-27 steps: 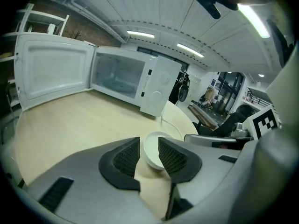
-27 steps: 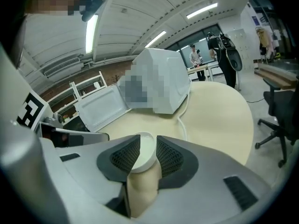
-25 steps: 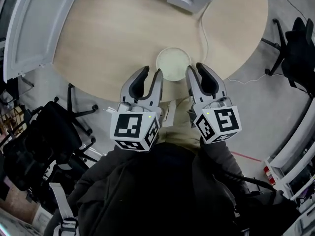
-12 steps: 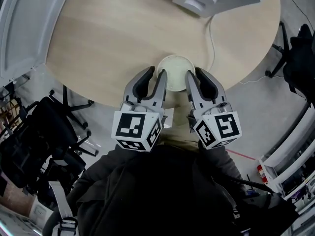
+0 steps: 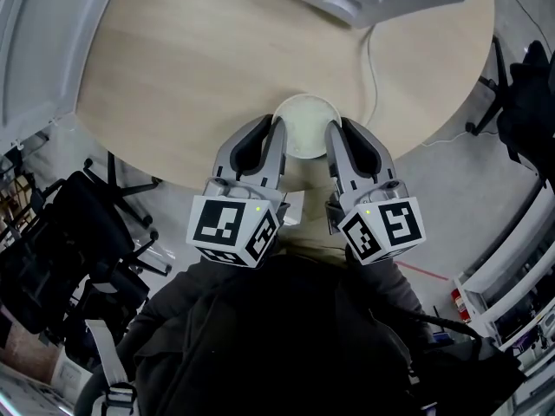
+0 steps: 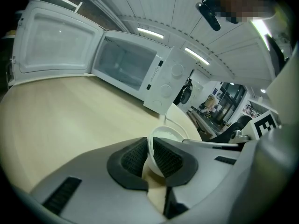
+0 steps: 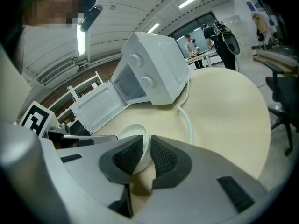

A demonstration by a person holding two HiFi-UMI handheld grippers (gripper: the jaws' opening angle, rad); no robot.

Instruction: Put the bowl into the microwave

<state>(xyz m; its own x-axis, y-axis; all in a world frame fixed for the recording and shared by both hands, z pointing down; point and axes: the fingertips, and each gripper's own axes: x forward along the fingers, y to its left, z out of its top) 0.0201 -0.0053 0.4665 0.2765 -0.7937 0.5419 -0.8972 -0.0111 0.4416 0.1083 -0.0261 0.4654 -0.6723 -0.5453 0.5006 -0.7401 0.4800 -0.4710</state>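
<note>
- left gripper (image 6: 150, 154): jaws have just been closing and now pinch the bowl (image 5: 305, 121) by its rim, one pad inside the bowl, one on the outer wall
- right gripper (image 7: 145, 155): jaws close together and clamped on the opposite side of the same rim, again one pad inside and one outside
- both grippers point forward and down, side by side with the bowl between them; marker cubes (image 5: 232, 230) face the head view
- bowl: white, round, upright, sitting on the table (image 5: 191, 68) close to its near edge, just in front of the person
- table: round, light wood top
- microwave (image 6: 170, 85): white, at the far side of the table, well apart from the bowl; its door (image 6: 51, 41) is swung fully open to the left and the cavity is visible
- white cable (image 7: 188, 120) runs from the microwave across the tabletop, passing near the bowl on the right
- black office chairs (image 5: 69, 250) on the floor to the left of the table, another at the right edge
</note>
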